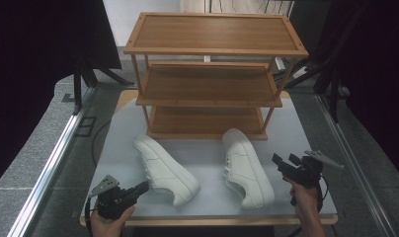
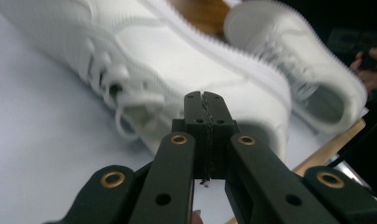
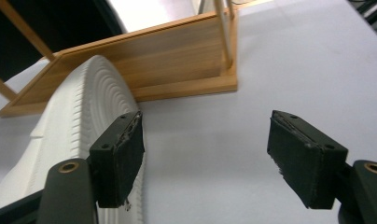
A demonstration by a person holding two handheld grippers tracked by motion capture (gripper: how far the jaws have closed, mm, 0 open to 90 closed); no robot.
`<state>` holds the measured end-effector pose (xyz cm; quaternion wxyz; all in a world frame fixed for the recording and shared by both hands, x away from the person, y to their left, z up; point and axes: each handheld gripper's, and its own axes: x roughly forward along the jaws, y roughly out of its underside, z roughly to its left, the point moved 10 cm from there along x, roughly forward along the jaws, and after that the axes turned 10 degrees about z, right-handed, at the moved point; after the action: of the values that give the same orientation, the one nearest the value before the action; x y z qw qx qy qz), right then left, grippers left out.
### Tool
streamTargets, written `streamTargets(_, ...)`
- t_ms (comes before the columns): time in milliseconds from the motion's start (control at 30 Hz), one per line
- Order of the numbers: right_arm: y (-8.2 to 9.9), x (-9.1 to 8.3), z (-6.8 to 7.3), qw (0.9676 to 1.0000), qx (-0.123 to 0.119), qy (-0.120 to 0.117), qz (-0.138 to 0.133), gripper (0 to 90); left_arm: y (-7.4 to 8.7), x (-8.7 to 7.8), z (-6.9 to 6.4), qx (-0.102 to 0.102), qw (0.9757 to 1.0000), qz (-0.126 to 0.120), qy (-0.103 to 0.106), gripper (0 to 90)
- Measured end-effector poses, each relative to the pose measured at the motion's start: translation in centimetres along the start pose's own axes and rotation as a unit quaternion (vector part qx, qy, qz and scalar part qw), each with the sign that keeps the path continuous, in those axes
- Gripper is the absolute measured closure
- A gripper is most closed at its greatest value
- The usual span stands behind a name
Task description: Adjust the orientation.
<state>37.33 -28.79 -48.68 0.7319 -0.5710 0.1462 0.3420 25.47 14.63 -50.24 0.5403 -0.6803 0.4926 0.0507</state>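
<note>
Two white sneakers (image 1: 165, 169) (image 1: 247, 167) lie on the grey table (image 1: 207, 148) before a wooden rack (image 1: 210, 74), seen from above. Left gripper view: left gripper (image 2: 205, 100), jaws together on nothing, just short of the near sneaker. Right gripper view: right gripper (image 3: 205, 154) gapes beside the other sneaker's sole.

Looking like a recording lab or studio, not a home. A pale grey table (image 1: 306, 128) is sitting on grey carpet tiles (image 1: 34, 148), with aluminium rails (image 1: 49, 163) running along both sides. Black curtains (image 1: 29, 49) are hanging left and right, and black stand legs (image 1: 96, 74) are poking out beneath them. A bare wooden three-tier shoe rack (image 1: 212, 49) and two white sneakers (image 1: 165, 168) are sitting staged on the table. A person's hands are holding cabled handheld grippers (image 1: 299, 170) at the near edge.
</note>
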Motion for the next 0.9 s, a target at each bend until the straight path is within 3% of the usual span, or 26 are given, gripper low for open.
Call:
streamTargets(233, 0.3, 0.2, -0.3, 1.0, 0.008, 0.003, 0.003, 27.2, 1.3, 1.1, -0.6, 0.003, 0.9996, 0.026, 0.012, 90.0)
streamTargets(500, 0.4, 0.2, 0.0, 1.0, 0.005, 0.0, 0.006, 27.2, 2.4, 3.6, -2.0, 0.025, 0.9976, 0.063, 0.017, 90.0)
streamTargets(733, 0.5, 0.5, 0.1, 0.9999, 0.004, -0.001, 0.011, 27.1, 2.5, 5.2, -2.8, 0.032, 0.9966, 0.075, 0.015, 90.0)
streamTargets(900, 0.5, 0.6, 0.3, 0.9999, 0.001, -0.003, 0.012, 27.1, 2.1, 5.4, -3.0, 0.034, 0.9968, 0.071, 0.016, 90.0)
